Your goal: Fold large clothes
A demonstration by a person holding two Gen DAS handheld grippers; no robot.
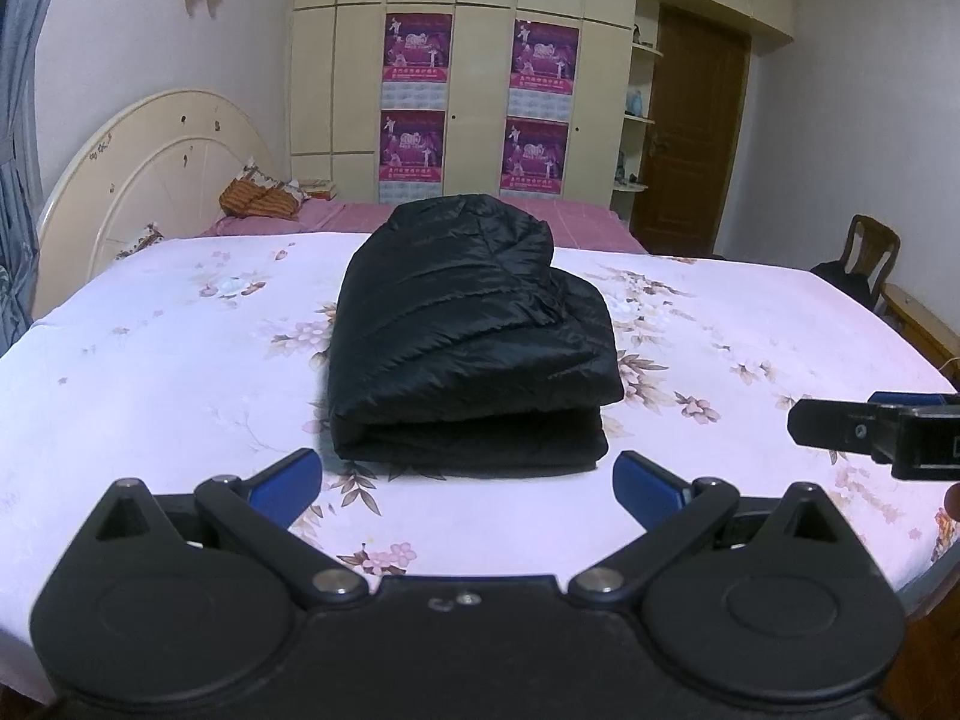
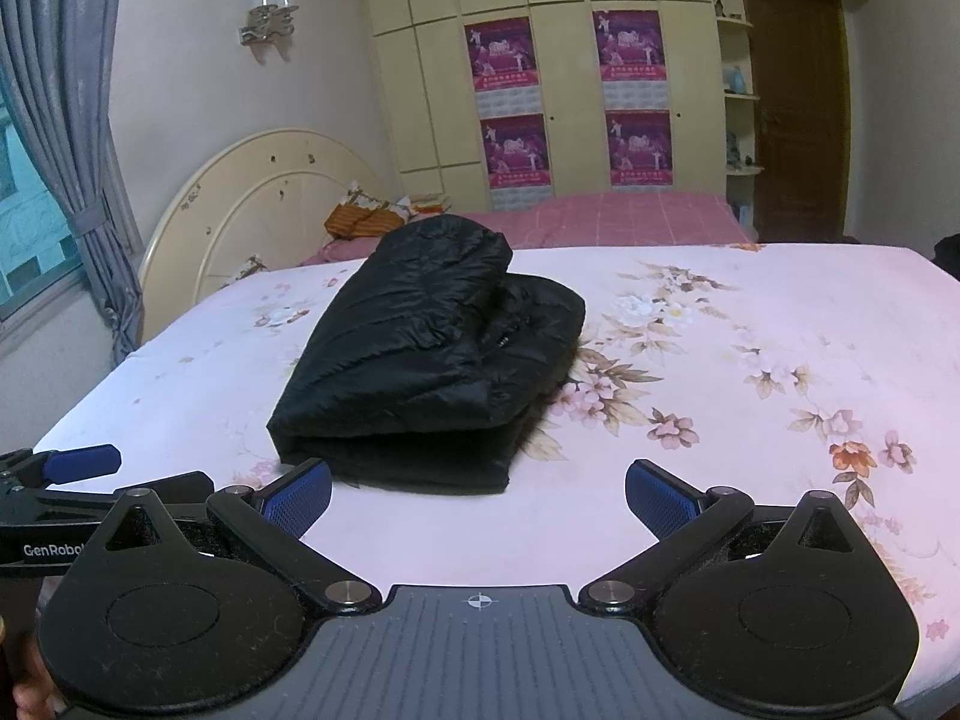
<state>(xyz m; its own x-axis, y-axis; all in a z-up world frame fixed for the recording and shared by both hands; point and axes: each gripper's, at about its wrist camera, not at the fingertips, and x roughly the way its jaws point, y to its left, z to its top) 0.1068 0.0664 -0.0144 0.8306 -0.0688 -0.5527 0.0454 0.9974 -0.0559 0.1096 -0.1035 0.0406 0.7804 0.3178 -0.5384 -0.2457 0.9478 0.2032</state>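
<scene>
A black padded jacket (image 1: 474, 330) lies folded into a thick rectangular bundle on a bed (image 1: 150, 372) covered with a pale pink sheet printed with flowers. The bundle sits near the middle of the bed, a little toward the near edge, with its folded layers facing the cameras and its far end mounded higher.

The left gripper (image 1: 468, 480) hovers over the near edge of the bed, just short of the jacket, its blue-padded fingers (image 1: 288, 480) spread wide apart and holding nothing. The right gripper (image 2: 478, 492) hovers beside it at the same edge, also with its fingers (image 2: 300, 495) wide apart and empty, the jacket just ahead and slightly to its left. Each gripper shows at the side of the other's view.

Beyond the flowered sheet, a pink checked cover (image 1: 570, 219) stretches to the far edge. A cream rounded headboard (image 1: 162, 180) stands at the left edge, with patterned pillows (image 1: 264, 195) beside it. A cream wardrobe (image 1: 468, 60) carrying four magenta posters (image 1: 417, 48) fills the back wall, next to a brown door (image 1: 690, 132). A wooden chair (image 1: 864, 252) stands off the right edge. Grey curtains (image 2: 72, 120) hang at a window on the left.
</scene>
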